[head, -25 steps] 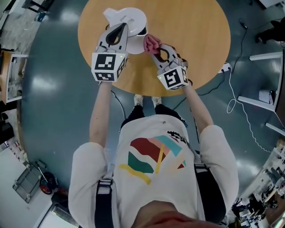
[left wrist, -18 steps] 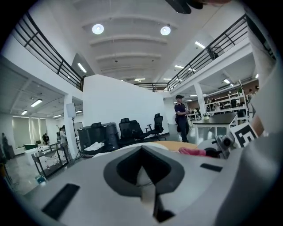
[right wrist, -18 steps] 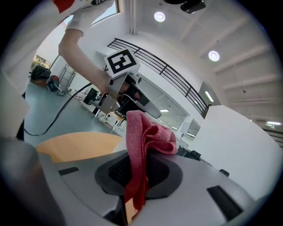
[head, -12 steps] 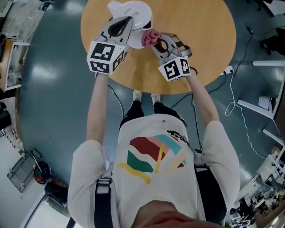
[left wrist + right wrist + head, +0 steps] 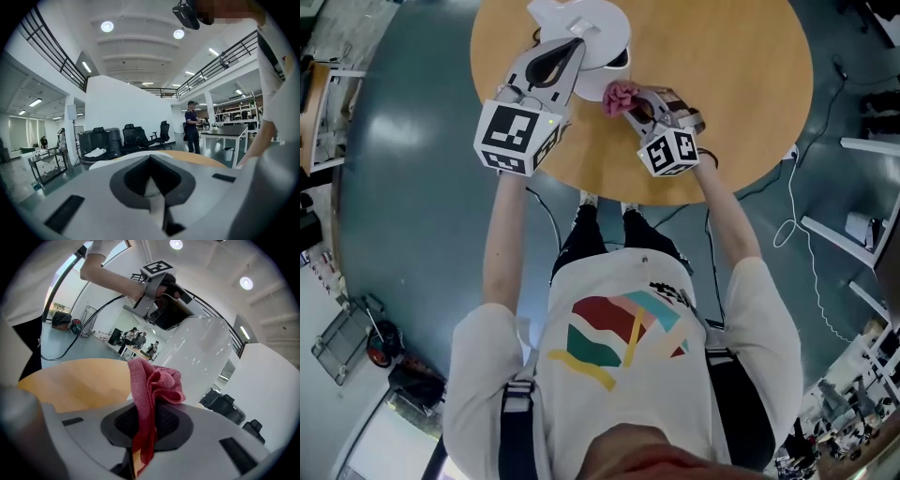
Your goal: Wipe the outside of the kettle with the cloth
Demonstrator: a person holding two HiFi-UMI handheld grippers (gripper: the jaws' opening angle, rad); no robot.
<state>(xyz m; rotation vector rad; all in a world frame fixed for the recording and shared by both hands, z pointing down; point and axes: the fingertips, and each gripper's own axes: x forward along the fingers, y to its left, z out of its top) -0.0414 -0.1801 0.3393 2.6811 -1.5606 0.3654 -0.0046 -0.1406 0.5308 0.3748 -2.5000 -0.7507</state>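
- the white kettle stood at the far edge of the round wooden table; its top looked covered from above, and i couldn't tell what, if anything, was inside.
- the left gripper reached over the kettle's near side. in the left gripper view its jaws were drawn close together, with a pale part of the kettle pinched in the dark pocket between them.
- the right gripper view showed the left gripper up at the kettle's top, a hand wrapped round it.
- the right gripper sat just right of the kettle, low over the table, its jaws clamped on the pink-red cloth.
- the cloth was bunched into a crumpled wad above the jaws, with a tail hanging down between them.
- in the right gripper view the wad sat very near the kettle's glossy side; whether it touched i couldn't tell.
- both forearms stretched out from the person's white shirt towards the table.
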